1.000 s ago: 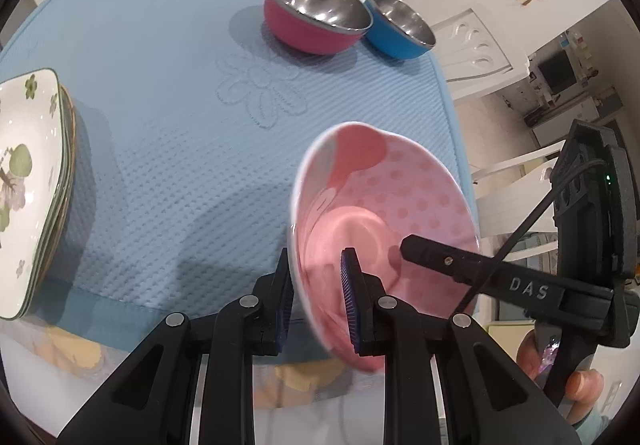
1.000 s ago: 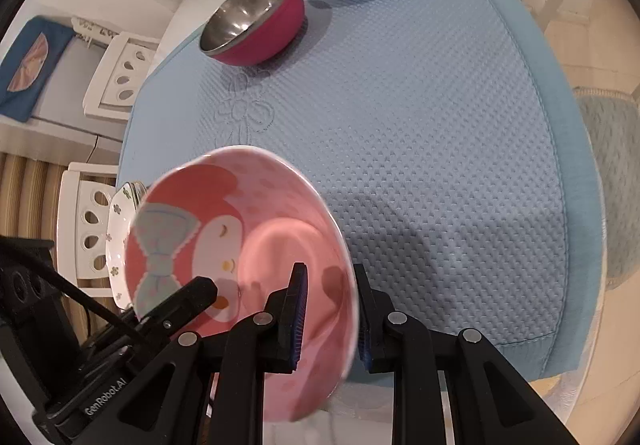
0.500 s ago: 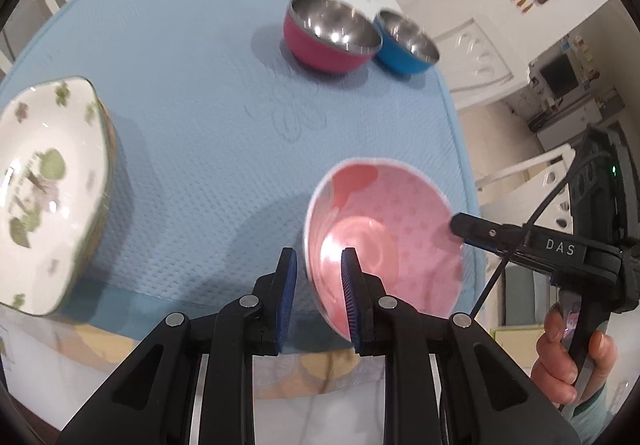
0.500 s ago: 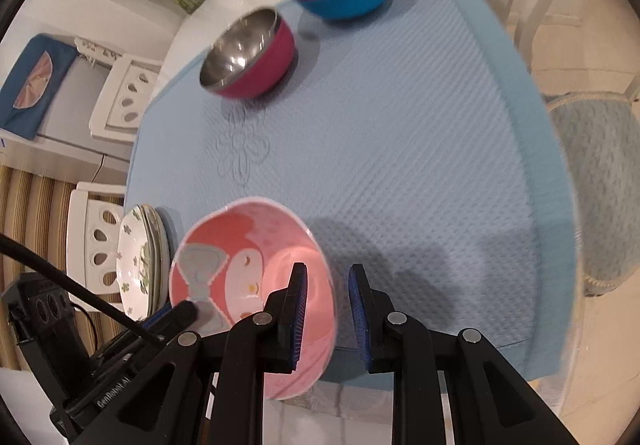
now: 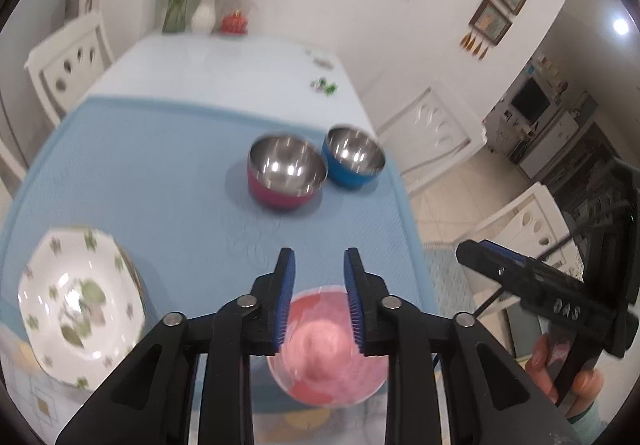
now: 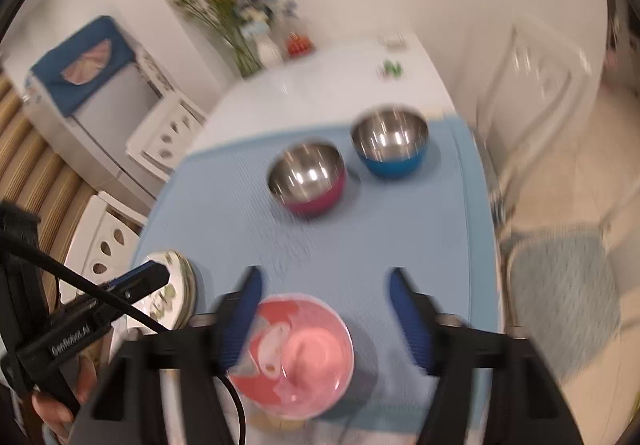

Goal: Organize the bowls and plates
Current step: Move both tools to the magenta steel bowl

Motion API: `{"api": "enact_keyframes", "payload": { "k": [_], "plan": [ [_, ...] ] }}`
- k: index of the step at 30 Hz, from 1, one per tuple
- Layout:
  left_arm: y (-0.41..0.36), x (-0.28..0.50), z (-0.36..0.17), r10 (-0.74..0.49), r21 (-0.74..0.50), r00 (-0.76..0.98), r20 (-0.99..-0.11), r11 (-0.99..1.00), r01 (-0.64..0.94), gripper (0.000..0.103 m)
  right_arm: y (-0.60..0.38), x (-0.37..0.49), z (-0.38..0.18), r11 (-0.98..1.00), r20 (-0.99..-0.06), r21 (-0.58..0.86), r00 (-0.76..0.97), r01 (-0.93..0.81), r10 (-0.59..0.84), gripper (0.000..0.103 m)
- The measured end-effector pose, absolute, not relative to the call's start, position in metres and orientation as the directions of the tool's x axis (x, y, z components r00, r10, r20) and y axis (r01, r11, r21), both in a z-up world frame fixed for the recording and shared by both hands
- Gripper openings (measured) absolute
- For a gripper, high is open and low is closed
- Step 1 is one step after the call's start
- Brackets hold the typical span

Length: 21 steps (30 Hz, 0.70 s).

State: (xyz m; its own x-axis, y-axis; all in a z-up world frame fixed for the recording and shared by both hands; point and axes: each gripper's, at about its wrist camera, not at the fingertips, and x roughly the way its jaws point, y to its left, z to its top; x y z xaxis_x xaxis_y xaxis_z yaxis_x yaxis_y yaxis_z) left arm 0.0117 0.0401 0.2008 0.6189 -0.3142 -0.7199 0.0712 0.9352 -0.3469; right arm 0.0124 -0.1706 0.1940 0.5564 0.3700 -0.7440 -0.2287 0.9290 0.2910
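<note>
- Left gripper (image 5: 318, 299): jaws just been opening, now parted a little, nothing pinched; pink bowl (image 5: 326, 355) seen below and between the pads, not touched.
- Right gripper (image 6: 326, 319): jaws just been opening, now spread wide, released, above the same pink bowl (image 6: 298, 355).
- Pink bowl: upright on the near edge of the blue mat (image 5: 160, 181), cartoon print inside, otherwise empty.
- Red bowl (image 5: 286, 175) and blue bowl (image 5: 354, 157): side by side, almost touching, far across the mat; shiny steel insides, both empty.
- Stack of flowered plates (image 5: 80, 307): at the mat's left edge on the counter (image 5: 224, 65), top plate bare.
- Vase of flowers (image 5: 204, 15) at the far end of the counter.
</note>
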Motion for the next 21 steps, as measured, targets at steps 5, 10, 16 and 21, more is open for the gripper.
{"api": "enact_keyframes", "payload": {
  "k": [5, 10, 16, 21],
  "plan": [
    [0.046, 0.025, 0.225, -0.314, -0.339, 0.661, -0.681, 0.936, 0.094, 0.034, -0.165, 0.024, 0.199, 0.927, -0.735, 0.303, 0.565, -0.222, 0.376, 0.069],
    [0.056, 0.040, 0.235, -0.298, -0.346, 0.708, -0.640, 0.935, 0.081, 0.088, -0.167, 0.039, 0.195, 0.923, -0.741, 0.329, 0.552, -0.199, 0.383, 0.069],
    [0.067, 0.074, 0.227, -0.303, -0.358, 0.688, -0.659, 0.931, 0.066, 0.088, -0.166, 0.073, 0.182, 0.905, -0.752, 0.389, 0.509, -0.169, 0.418, 0.069],
    [0.077, 0.113, 0.202, -0.344, -0.414, 0.652, -0.676, 0.909, 0.050, 0.088, -0.164, 0.104, 0.161, 0.894, -0.767, 0.430, 0.474, -0.122, 0.433, 0.069]
  ]
}}
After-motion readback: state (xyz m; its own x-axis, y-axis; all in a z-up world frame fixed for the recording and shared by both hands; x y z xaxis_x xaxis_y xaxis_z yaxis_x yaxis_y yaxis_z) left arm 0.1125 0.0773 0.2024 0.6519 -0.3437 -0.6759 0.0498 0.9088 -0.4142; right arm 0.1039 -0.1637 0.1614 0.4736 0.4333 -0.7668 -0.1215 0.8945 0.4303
